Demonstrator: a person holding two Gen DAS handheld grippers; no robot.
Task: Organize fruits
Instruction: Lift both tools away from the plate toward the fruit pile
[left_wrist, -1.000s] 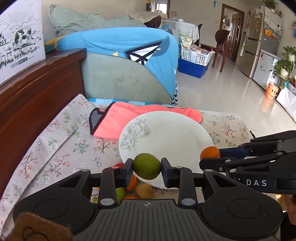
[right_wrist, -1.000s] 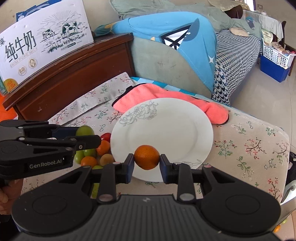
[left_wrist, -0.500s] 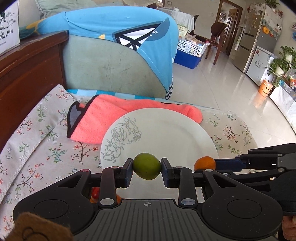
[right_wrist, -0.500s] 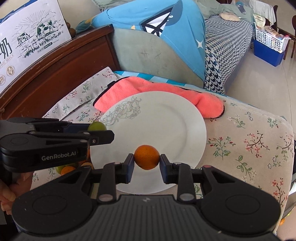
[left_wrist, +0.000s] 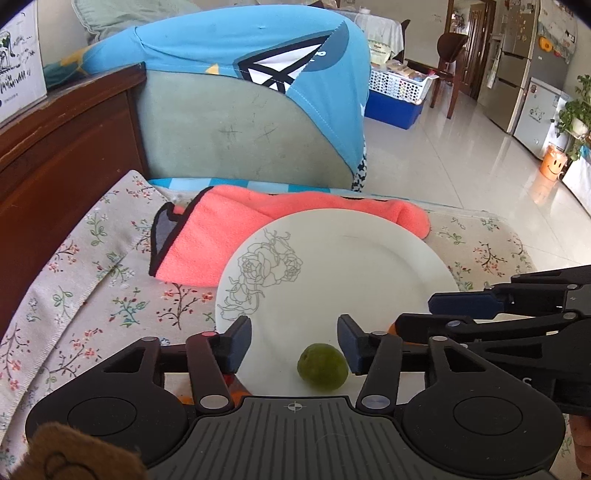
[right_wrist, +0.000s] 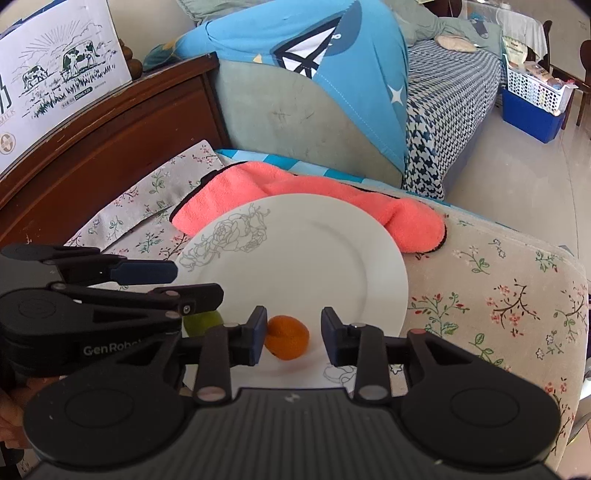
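A white plate (left_wrist: 332, 266) with a rose drawing lies on the floral cloth. A green fruit (left_wrist: 322, 366) rests on its near rim, free of the pads. My left gripper (left_wrist: 294, 332) hangs just above it, jaws opening, with the fruit nearer the right finger. An orange (right_wrist: 287, 336) lies on the plate (right_wrist: 314, 251) between the fingers of my right gripper (right_wrist: 291, 334). Its jaws are opening too, and a gap shows at the right pad. The two grippers stand side by side. The left gripper (right_wrist: 197, 282) partly hides the green fruit (right_wrist: 201, 321).
A pink cloth (left_wrist: 236, 236) is tucked under the plate's far rim. A dark wooden cabinet (left_wrist: 55, 155) with a milk carton box (right_wrist: 55, 74) stands at left. A sofa with a blue cover (left_wrist: 251, 92) is behind. More fruit (left_wrist: 236, 387) peeks under my left gripper. The table edge (right_wrist: 576, 295) drops at right.
Both grippers moved forward and down over the plate. Their jaws parted, and the green fruit and the orange, held before, now lie on the plate.
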